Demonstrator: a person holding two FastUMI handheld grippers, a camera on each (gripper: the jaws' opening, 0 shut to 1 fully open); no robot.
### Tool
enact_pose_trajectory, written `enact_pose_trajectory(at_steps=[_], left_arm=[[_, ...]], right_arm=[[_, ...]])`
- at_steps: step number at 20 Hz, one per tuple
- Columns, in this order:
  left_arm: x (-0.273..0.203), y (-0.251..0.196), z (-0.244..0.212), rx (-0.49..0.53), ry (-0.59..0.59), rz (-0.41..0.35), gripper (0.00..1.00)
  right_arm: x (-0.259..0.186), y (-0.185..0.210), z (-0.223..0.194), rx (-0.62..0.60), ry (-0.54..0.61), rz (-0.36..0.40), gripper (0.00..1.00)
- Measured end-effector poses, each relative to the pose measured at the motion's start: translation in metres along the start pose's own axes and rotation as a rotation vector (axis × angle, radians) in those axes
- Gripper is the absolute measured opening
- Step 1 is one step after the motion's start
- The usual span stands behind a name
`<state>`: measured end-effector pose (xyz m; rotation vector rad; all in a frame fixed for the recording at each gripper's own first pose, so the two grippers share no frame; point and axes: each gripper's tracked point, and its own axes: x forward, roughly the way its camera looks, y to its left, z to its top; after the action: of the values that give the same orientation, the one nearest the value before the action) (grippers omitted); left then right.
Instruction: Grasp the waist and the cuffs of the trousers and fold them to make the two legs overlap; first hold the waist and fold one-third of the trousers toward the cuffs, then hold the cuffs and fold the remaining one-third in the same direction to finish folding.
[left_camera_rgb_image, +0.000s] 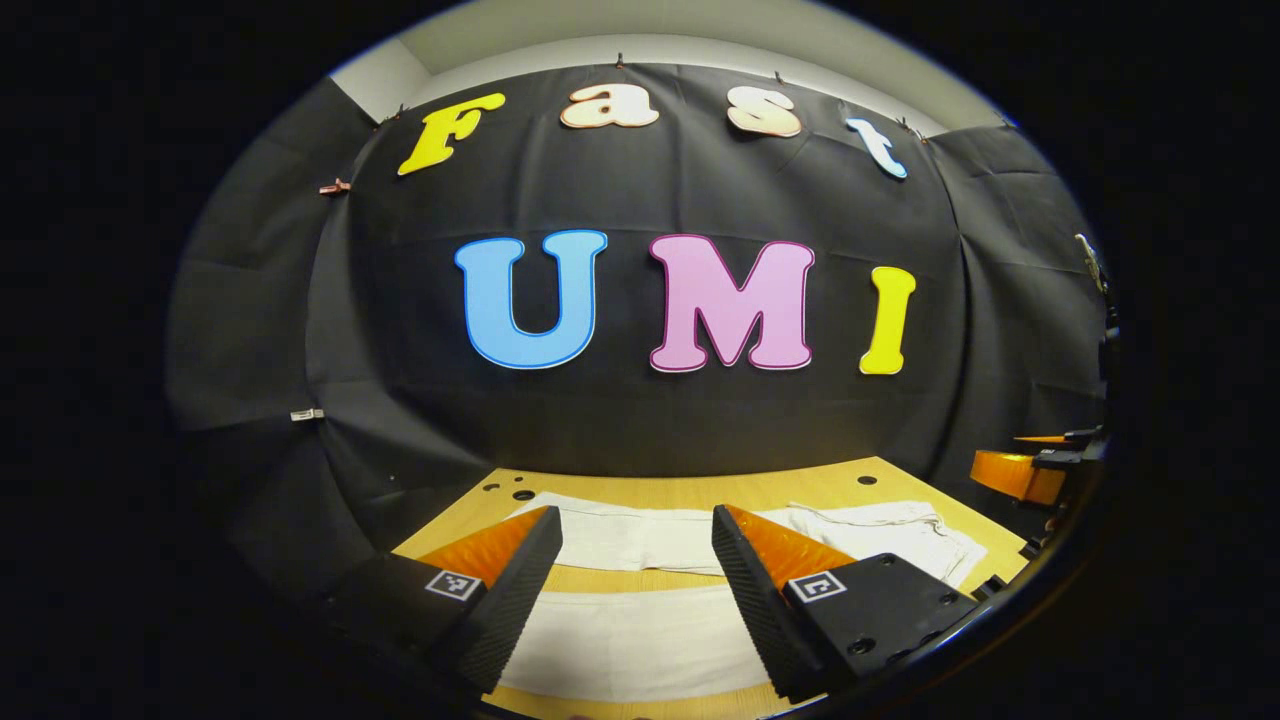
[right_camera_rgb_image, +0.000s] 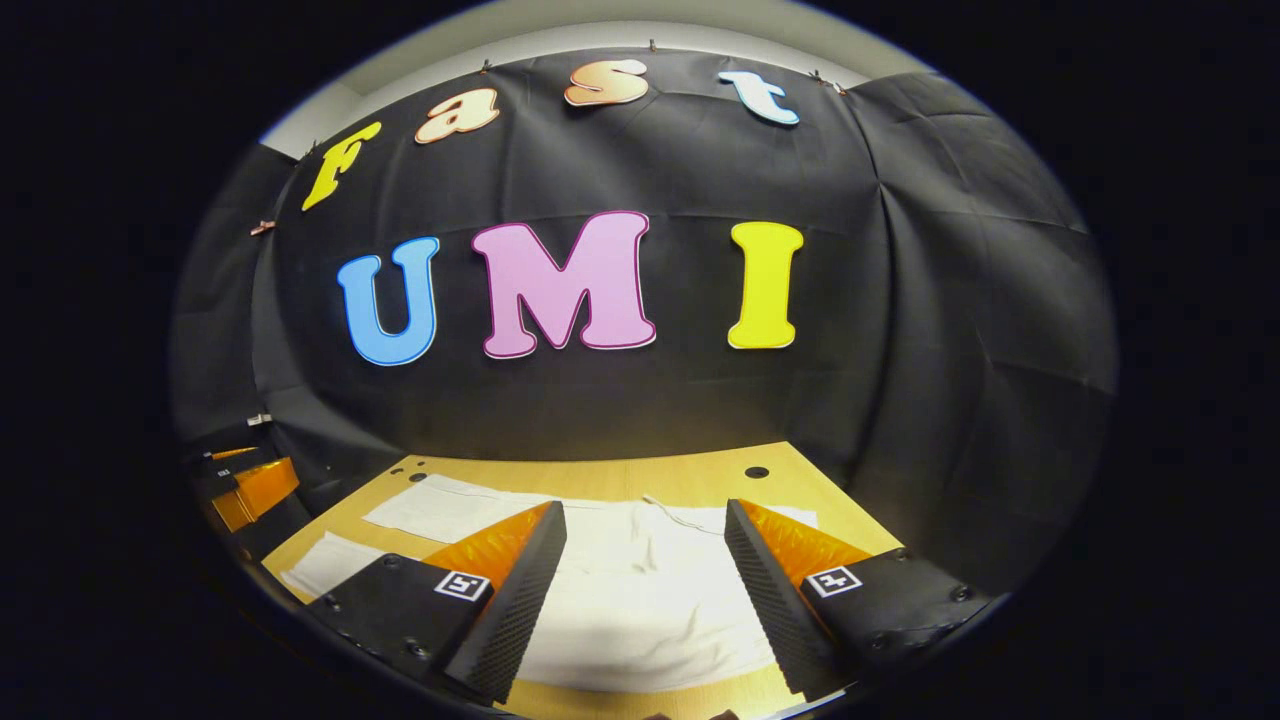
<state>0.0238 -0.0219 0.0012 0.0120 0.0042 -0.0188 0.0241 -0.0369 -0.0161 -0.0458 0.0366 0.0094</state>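
Left tongs (left_camera_rgb_image: 636, 575): jaws wide apart, holding nothing, raised above the tabletop (left_camera_rgb_image: 700, 490). The trousers (left_camera_rgb_image: 640, 640) lie flat on the tabletop below and ahead of them. In the left gripper view, two pale bands of cloth run side to side with a strip of bare wood between them; the far band ends in a rumpled part at 3 o'clock. The right tongs (left_camera_rgb_image: 1040, 465) appear at the 3 o'clock edge of this view, well apart from the left pair.

Right tongs (right_camera_rgb_image: 645, 570): jaws wide apart, holding nothing, also clear of the cloth. In the right gripper view, the trousers (right_camera_rgb_image: 640, 600) spread from 6 o'clock toward 9 o'clock across the tabletop (right_camera_rgb_image: 600, 470), with a wrinkled section between the jaws. The left tongs (right_camera_rgb_image: 245, 485) appear at 9 o'clock.
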Motion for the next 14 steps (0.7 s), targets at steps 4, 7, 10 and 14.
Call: enact_pose_trajectory(at_steps=[4,7,10,14], left_arm=[[0.001,0.005,-0.002,-0.009,0.007,0.028,0.95],[0.001,0.009,-0.010,-0.007,0.016,0.059,0.95],[0.001,0.014,-0.016,-0.009,0.031,0.095,0.96],[0.001,0.019,-0.029,-0.014,0.056,0.148,0.96]], right_arm=[[0.010,-0.012,-0.003,-0.044,0.006,0.023,0.98],[0.018,-0.027,-0.009,-0.106,0.014,0.029,0.98],[0.026,-0.046,-0.022,-0.173,0.038,0.038,0.98],[0.038,-0.080,-0.043,-0.305,0.078,0.063,0.98]])
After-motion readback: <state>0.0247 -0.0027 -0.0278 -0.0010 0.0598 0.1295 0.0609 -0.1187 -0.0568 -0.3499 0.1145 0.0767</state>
